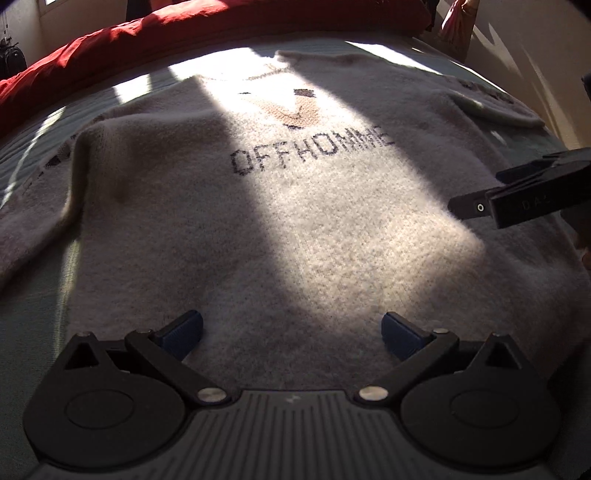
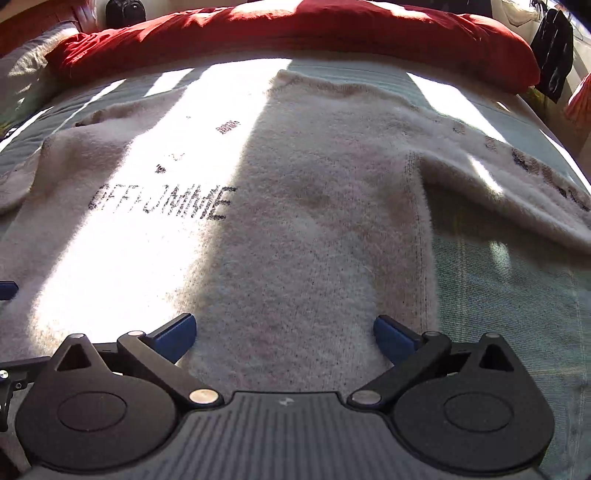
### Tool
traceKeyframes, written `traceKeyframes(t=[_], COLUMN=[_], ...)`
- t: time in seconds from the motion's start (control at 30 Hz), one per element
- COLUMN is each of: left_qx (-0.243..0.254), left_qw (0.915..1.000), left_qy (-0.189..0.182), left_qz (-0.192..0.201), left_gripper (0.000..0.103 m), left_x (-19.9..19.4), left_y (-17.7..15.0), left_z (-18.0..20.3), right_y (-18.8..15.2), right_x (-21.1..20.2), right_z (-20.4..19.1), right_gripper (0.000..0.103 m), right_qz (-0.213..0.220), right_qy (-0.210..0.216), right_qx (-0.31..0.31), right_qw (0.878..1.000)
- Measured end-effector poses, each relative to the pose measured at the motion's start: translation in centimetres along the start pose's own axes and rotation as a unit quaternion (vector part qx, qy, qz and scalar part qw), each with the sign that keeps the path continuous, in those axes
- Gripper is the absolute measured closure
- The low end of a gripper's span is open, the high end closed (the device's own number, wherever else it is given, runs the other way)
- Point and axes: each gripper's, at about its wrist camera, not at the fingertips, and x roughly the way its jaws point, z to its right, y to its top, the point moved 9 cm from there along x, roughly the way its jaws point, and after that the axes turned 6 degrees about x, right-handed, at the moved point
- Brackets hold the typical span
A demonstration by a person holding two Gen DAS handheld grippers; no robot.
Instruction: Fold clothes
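A fuzzy cream sweater (image 1: 295, 221) lies flat and face up on the bed, with dark lettering (image 1: 310, 151) and an animal face across its chest. Both sleeves spread out to the sides. My left gripper (image 1: 291, 334) hovers over the lower middle of the sweater, jaws wide open, nothing between its blue pads (image 1: 183, 334). My right gripper (image 2: 284, 338) hangs over the sweater (image 2: 295, 229) near its right side seam, also wide open and empty. The right gripper's black body (image 1: 524, 199) juts in at the right edge of the left wrist view.
The sweater rests on a pale green quilted bedspread (image 2: 509, 314). A red duvet (image 2: 295, 33) is bunched along the far edge of the bed. Dark clothes (image 2: 554, 48) hang at the far right. Strong sunlight and shadow bands cross the bed.
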Motion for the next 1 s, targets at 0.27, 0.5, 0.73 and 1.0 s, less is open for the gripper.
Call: traceKeyframes(t=[0.27,0.5,0.73,1.0], left_qx=[0.012,0.034,0.054,0.086], left_qw=[0.9995,0.9981,0.9982,0.9962], left_qy=[0.0,0.006,0.006,-0.009], left_qz=[-0.03,-0.052,0.025,-0.01], left_gripper=[0.001,0.001,0.001,0.001], left_x=[-2.2,-3.6,-4.6,-0.1], left_y=[-3.7,-6.0,-0.1,-0.9], left_z=[0.7,0.3,1.5,5.1], right_y=[-3.7,-6.2,-5.0,-7.2], right_x=[-1.9,-3.9,-6.6,-4.2], right_z=[0.1,-0.3,-1.5,-2.3], right_gripper=[0.0,0.0,0.0,0.0], right_qz=[0.012,-0.05,-0.029,-0.06], right_qy=[-0.015,0.003,0.043,0.046], right_qx=[0.02,-0.056,-0.082,-0.064], right_qw=[1.0,0.997,0.995,0.995])
